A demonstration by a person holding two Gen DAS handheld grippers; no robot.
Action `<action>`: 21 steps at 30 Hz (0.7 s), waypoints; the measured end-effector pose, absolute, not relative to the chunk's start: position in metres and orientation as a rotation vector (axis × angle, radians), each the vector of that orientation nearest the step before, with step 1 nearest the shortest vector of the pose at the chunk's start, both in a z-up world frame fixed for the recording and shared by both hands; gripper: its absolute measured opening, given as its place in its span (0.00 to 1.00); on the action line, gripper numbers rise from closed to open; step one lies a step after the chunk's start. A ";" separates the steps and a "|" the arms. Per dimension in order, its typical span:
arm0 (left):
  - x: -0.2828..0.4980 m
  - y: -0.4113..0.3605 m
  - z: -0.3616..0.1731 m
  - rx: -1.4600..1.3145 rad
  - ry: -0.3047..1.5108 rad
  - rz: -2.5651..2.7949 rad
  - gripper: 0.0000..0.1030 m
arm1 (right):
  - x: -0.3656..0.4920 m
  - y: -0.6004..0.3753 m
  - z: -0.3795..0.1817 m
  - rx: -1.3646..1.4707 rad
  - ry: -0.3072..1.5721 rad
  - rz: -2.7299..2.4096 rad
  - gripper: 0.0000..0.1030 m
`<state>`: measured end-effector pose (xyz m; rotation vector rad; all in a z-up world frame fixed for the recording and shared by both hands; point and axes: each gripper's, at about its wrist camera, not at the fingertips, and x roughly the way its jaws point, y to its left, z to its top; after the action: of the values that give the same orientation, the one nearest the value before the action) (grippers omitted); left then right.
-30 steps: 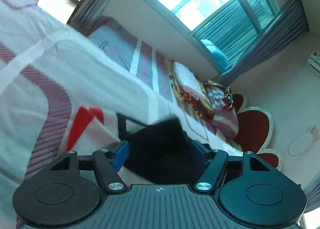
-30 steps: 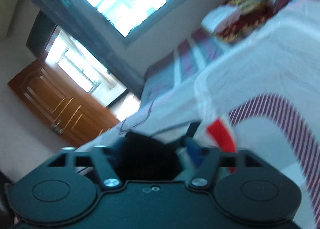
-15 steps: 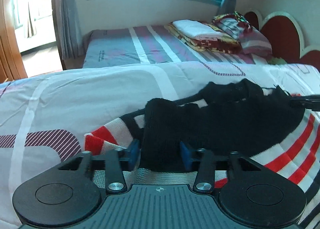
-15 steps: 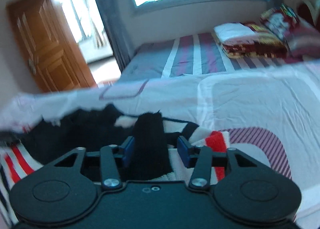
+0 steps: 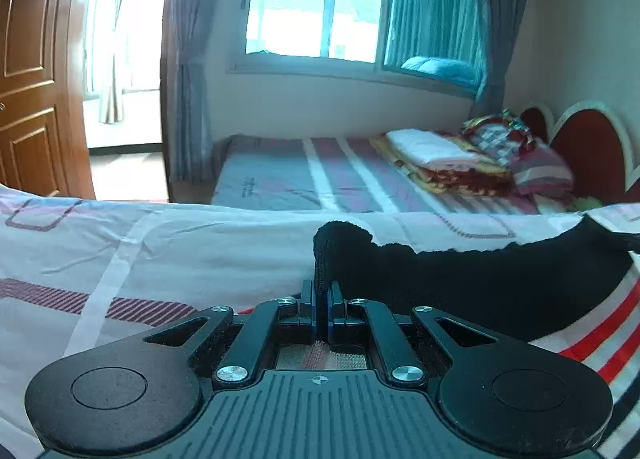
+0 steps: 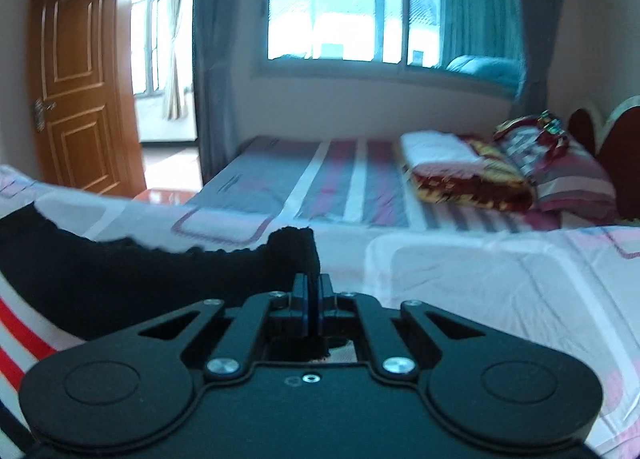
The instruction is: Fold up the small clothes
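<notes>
Daylight from a wide window [image 5: 320, 15] fills a bedroom in which two beds are seen. On the near bed [image 5: 160, 251], covered with a white quilt printed with pink and maroon striped bands, a knitted garment [image 5: 480, 287] is spread; its upper band is black, and white, red and dark stripes are seen below it. Beyond it a second bed [image 5: 304, 179] with a grey and maroon striped sheet is stacked with folded blankets [image 5: 440, 163] and pillows near a red headboard [image 5: 588, 147]. A brown wooden door [image 6: 76, 99] stands open at the left, beside grey curtains.

In the left wrist view, the left gripper [image 5: 320, 299] is seen with its fingers [image 5: 307, 301] drawn together to a narrow slit, having just been closing, and a raised tuft of the black band is pinched between them. From there the black edge is stretched away to the right edge of the picture.

In the right wrist view, the right gripper [image 6: 314, 295] is likewise seen with its fingers [image 6: 301, 293] brought almost together after just closing, and another bunched corner of the black band [image 6: 160, 279] is clamped between them. The edge runs off to the left, above the red and white stripes at the lower left.
</notes>
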<state>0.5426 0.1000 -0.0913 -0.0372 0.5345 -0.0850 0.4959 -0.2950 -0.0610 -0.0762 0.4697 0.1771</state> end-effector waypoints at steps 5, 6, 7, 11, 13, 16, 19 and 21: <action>0.569 0.097 -0.113 -0.024 0.690 -0.055 0.05 | 0.522 -0.295 -0.088 -0.084 0.609 0.111 0.05; 0.569 0.096 -0.113 -0.018 0.691 -0.054 0.05 | 0.524 -0.297 -0.091 -0.071 0.635 0.102 0.05; 0.568 0.096 -0.114 -0.011 0.688 -0.053 0.05 | 0.525 -0.297 -0.089 -0.061 0.629 0.095 0.06; 0.565 0.090 -0.114 0.010 0.685 -0.046 0.05 | 0.525 -0.291 -0.091 -0.106 0.633 0.088 0.06; 0.565 0.086 -0.113 0.017 0.683 -0.042 0.05 | 0.525 -0.291 -0.091 -0.107 0.634 0.085 0.06; 0.565 0.084 -0.112 0.027 0.680 -0.036 0.05 | 0.523 -0.287 -0.093 -0.117 0.634 0.078 0.06; 0.565 0.084 -0.112 0.033 0.680 -0.033 0.06 | 0.523 -0.284 -0.095 -0.143 0.639 0.081 0.09; 0.567 0.086 -0.112 0.022 0.682 -0.031 0.12 | 0.524 -0.282 -0.095 -0.154 0.641 0.080 0.10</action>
<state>0.5672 0.0862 -0.1118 0.0221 0.6819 -0.0313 0.5242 -0.2824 -0.0950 -0.1539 0.6409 0.0804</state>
